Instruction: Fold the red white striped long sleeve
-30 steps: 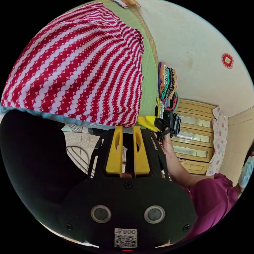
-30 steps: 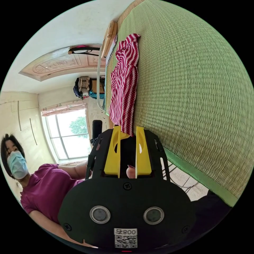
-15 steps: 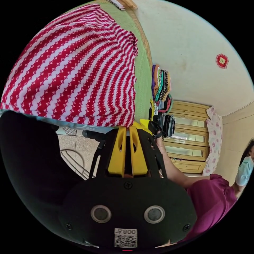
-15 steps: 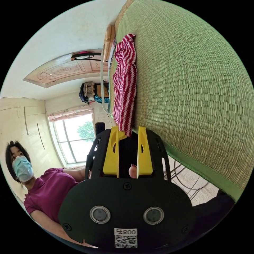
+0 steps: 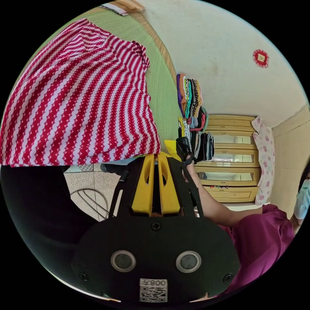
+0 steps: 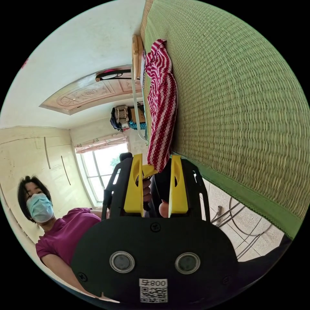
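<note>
The red and white striped long sleeve [image 5: 80,106] lies spread on a green woven mat [image 5: 161,93], its hem at the mat's near edge. My left gripper [image 5: 155,156] is shut on the hem's corner, its yellow jaws almost together. In the right gripper view the shirt [image 6: 163,106] runs as a bunched strip along the mat [image 6: 242,113]. Its near end hangs between the wide-apart jaws of my right gripper [image 6: 157,160], which is open. The right gripper [image 5: 180,147] also shows just beside the left one, held by a hand.
A stack of folded clothes [image 5: 190,97] sits on the mat by the wall, with a wooden wardrobe [image 5: 226,161] behind. The person in a magenta top [image 6: 64,226] stands at the mat's edge. Tiled floor with a wire frame [image 5: 87,197] lies below.
My left jaws have closed together on the hem corner. My right jaws have spread wider. The hem has come a little off the mat's edge.
</note>
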`<state>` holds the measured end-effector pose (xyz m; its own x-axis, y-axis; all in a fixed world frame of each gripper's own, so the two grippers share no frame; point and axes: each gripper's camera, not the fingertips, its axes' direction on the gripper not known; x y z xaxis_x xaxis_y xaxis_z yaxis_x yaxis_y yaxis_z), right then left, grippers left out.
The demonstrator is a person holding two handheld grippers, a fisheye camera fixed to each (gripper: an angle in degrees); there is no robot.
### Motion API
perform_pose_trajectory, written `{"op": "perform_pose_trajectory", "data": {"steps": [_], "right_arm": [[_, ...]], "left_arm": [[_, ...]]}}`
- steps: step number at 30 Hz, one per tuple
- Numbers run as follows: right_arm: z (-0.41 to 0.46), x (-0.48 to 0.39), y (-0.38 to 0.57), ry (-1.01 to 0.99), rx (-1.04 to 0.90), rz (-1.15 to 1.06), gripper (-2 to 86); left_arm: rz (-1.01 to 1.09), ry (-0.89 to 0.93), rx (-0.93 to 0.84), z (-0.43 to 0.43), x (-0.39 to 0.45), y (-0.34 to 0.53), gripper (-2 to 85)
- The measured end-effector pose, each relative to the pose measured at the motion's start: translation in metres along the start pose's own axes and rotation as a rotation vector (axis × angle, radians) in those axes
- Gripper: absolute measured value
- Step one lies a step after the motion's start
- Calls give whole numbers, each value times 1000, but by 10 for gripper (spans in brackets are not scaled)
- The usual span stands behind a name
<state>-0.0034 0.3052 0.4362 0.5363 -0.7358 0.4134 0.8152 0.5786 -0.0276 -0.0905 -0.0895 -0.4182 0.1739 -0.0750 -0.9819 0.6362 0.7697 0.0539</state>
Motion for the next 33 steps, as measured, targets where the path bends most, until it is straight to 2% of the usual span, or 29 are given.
{"op": "perform_pose_trajectory", "data": {"steps": [6,14,23,26,30,33], "right_arm": [[5,5,1,-30,-11,11,122],[9,11,1,-57,-22,37,72],[7,-15,-9,-97,-36,17,58],[10,-29,-14,-109,-43,1,56],[14,-43,-19,-127,-48,-2,56],[18,-56,-25,-112,-62,-14,56]], "left_arm": [[35,-25,-18,1,4,16,16],[78,-56,-42,-5,5,40,6],[52,-56,100,-97,-25,88,16],[-23,-19,144,-125,-50,103,35],[-149,144,221,-143,-85,123,68],[-186,201,228,-145,-97,129,85]]}}
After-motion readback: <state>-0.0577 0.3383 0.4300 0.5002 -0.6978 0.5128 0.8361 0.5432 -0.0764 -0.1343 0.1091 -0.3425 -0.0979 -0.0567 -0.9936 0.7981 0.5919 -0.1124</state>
